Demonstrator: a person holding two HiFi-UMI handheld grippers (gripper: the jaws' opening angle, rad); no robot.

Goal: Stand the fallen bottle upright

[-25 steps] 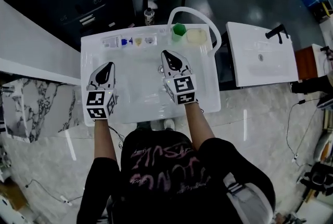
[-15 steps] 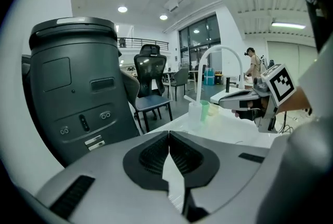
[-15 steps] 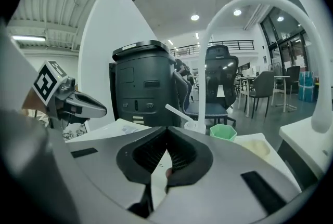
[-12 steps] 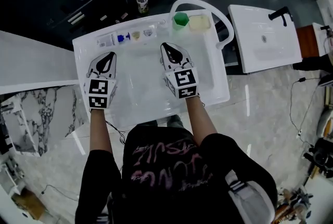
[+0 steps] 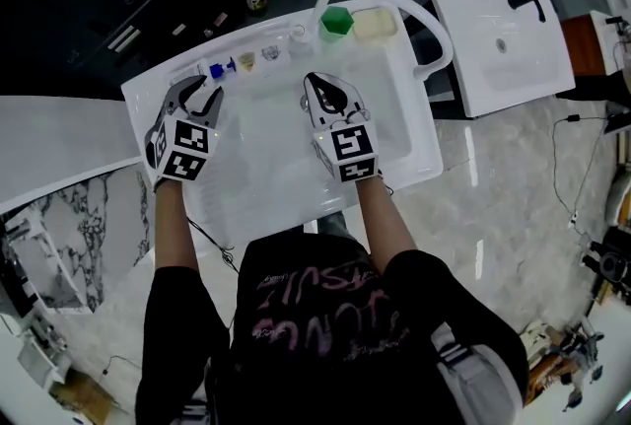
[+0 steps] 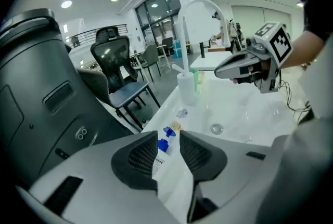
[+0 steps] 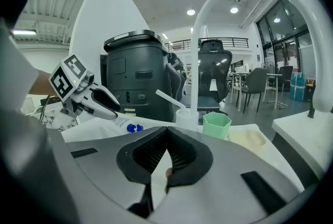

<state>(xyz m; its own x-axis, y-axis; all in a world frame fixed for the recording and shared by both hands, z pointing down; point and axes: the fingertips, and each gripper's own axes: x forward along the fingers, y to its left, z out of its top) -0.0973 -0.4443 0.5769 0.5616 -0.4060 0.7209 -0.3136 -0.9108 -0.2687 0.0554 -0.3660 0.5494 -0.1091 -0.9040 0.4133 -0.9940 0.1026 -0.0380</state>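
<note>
Left hand-held gripper (image 5: 200, 90) nearer, opening, astride bottle (image 6: 163, 144)

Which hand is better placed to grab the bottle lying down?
Left: the left hand-held gripper, jaws just opened, has the fallen bottle between them; the right hand-held gripper is shut, farther away.

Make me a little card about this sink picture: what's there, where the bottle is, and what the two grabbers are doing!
Place: white sink with a curved faucet
Bottle: blue cap, lying on its side on the back ledge
Left gripper: jaws just been opening, bottle between them, not gripped
Right gripper: shut, empty, over the basin
Nearby: green cup
</note>
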